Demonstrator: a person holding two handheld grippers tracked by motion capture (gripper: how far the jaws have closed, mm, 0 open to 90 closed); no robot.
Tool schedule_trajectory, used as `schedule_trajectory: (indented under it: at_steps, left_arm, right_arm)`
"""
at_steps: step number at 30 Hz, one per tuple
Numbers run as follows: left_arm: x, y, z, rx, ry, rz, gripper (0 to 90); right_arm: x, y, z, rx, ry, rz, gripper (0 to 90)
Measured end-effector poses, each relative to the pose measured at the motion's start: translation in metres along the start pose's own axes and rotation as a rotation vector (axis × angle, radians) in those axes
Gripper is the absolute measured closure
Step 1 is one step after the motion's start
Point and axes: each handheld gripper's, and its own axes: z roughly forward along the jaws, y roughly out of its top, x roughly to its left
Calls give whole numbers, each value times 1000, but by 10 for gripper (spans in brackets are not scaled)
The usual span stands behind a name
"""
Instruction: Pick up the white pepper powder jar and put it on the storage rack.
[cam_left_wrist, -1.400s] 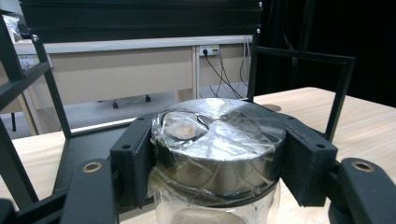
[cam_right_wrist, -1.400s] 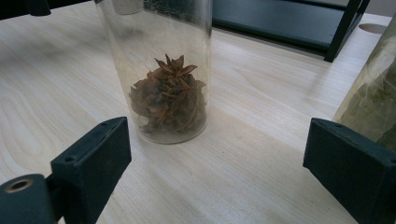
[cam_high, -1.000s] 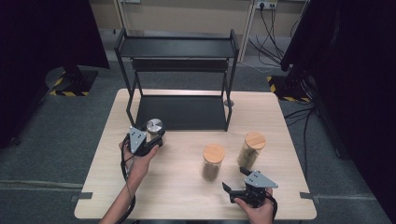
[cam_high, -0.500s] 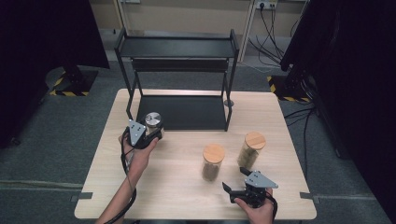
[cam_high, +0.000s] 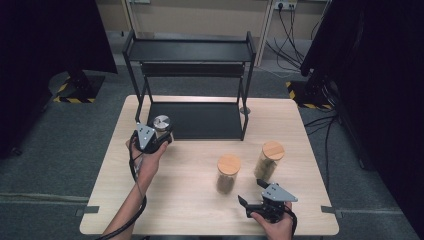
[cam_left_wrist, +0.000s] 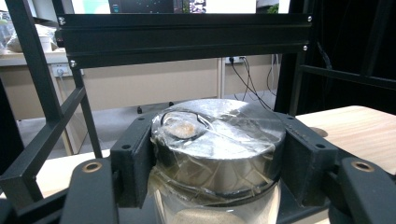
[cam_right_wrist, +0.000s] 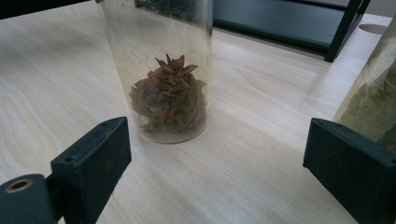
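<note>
Item: metal-lidded jar (cam_left_wrist: 217, 154), clamped between the jaws of the left gripper (cam_high: 150, 137); over the last second it had travelled from the table's left middle toward 11 o'clock, ending at the front-left leg of the black rack (cam_high: 192, 90), a shelf placement seeming imminent. Right gripper (cam_high: 260, 205): jaws wide, empty, unmoved at 5 o'clock. Star-anise jar (cam_right_wrist: 163, 70) and second cork-lidded jar (cam_high: 270, 160): untouched.
</note>
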Motion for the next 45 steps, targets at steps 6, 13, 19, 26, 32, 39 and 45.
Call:
schedule_trajectory:
  at_steps: [6,13,19,26,32,39,45]
  left_arm:
    - [4,1,7,5,14,5,349]
    - [8,4,14,5,26,8,349]
    - [11,5,21,4,40,6,349]
    - [16,5,30,9,57,1,349]
    - [19,5,37,13,64,11,349]
    - [21,1,45,23,71,14,349]
    - [21,-5,53,38,76,22,349]
  right_arm:
    - [0,0,0,1,-1,1,78]
    - [0,0,0,0,-2,-1,78]
    - [0,0,0,2,1,-5,78]
    - [0,0,0,1,2,-5,78]
    - [0,0,0,1,2,-5,78]
    - [0,0,-1,2,3,-5,78]
    - [0,0,-1,-1,4,-3,77]
